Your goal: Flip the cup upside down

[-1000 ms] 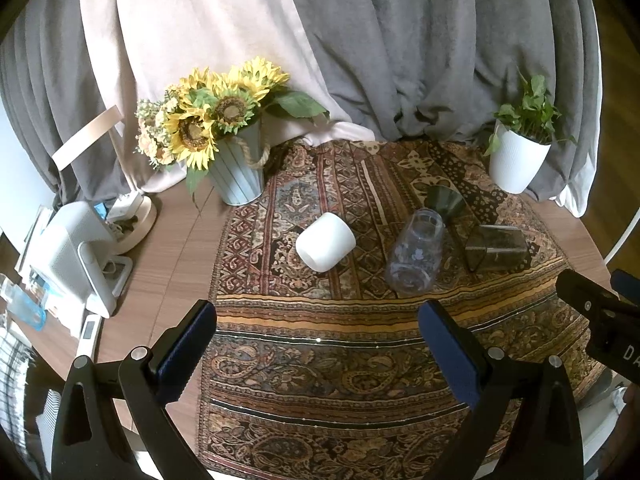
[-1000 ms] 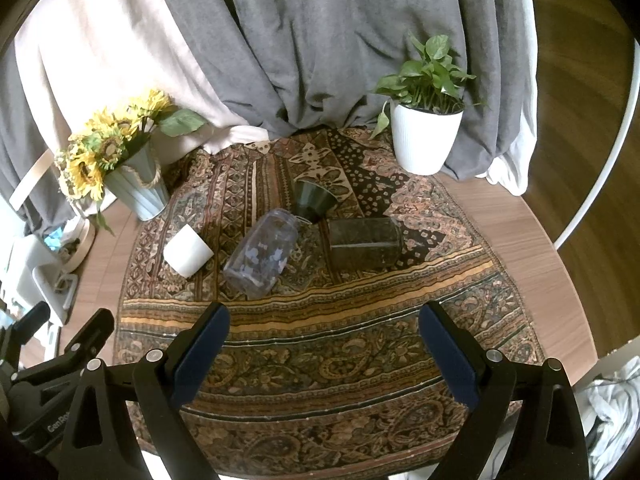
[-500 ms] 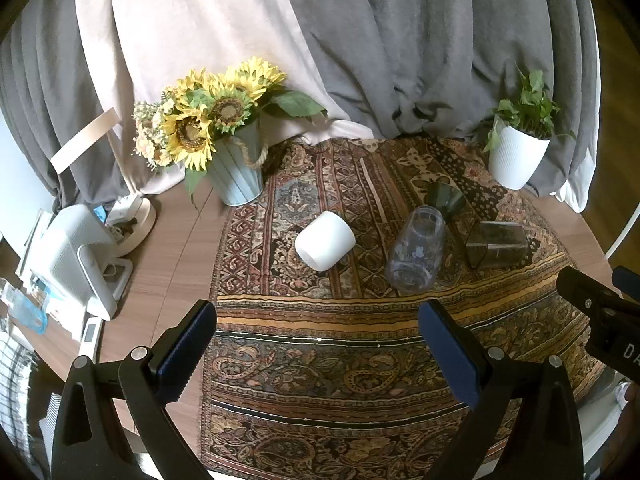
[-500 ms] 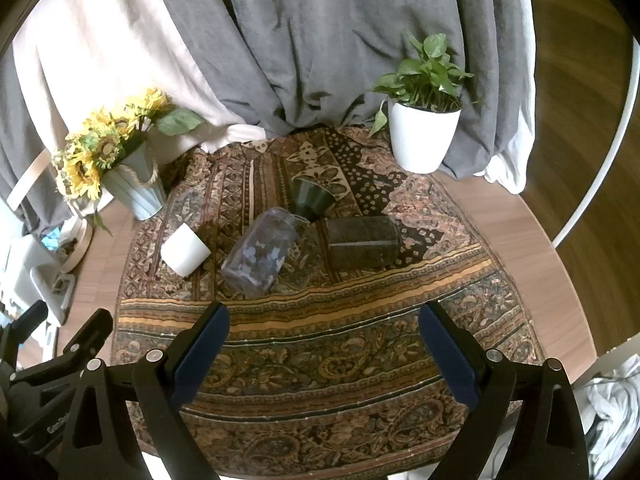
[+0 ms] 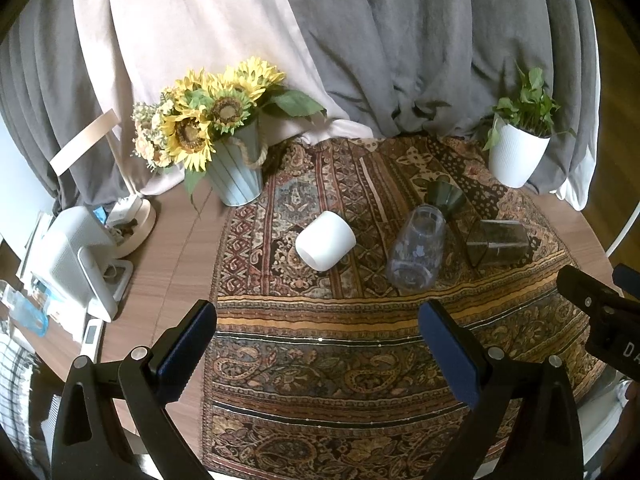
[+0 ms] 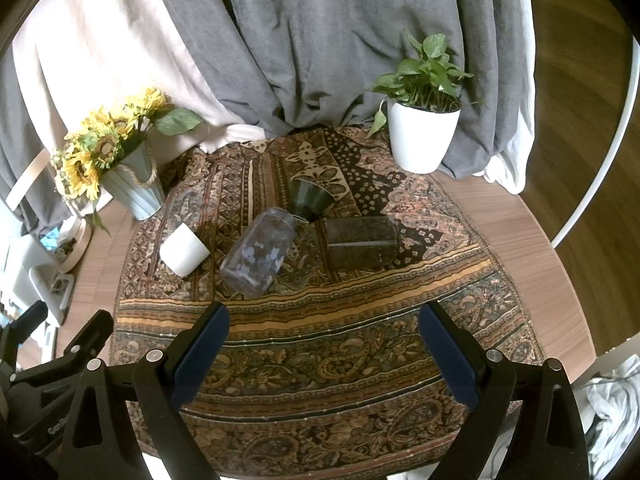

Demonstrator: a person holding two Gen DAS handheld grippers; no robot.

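Observation:
Several cups lie on their sides on a patterned cloth (image 5: 320,352). A white cup (image 5: 326,241) lies at the left, also in the right wrist view (image 6: 184,250). A clear glass (image 5: 416,254) (image 6: 258,257) lies in the middle. A dark square glass (image 5: 498,242) (image 6: 362,242) lies at the right. A small dark green cup (image 5: 446,197) (image 6: 312,197) lies behind them. My left gripper (image 5: 318,346) is open and empty, well short of the cups. My right gripper (image 6: 324,346) is open and empty, also short of them.
A sunflower vase (image 5: 236,168) stands at the back left and a white plant pot (image 5: 518,156) at the back right. Grey and beige curtains (image 5: 360,40) hang behind. White devices (image 5: 76,264) sit at the table's left edge. The right gripper's body (image 5: 600,316) shows at right.
Both views have drifted very slightly; the cups have not moved and both grippers stay open.

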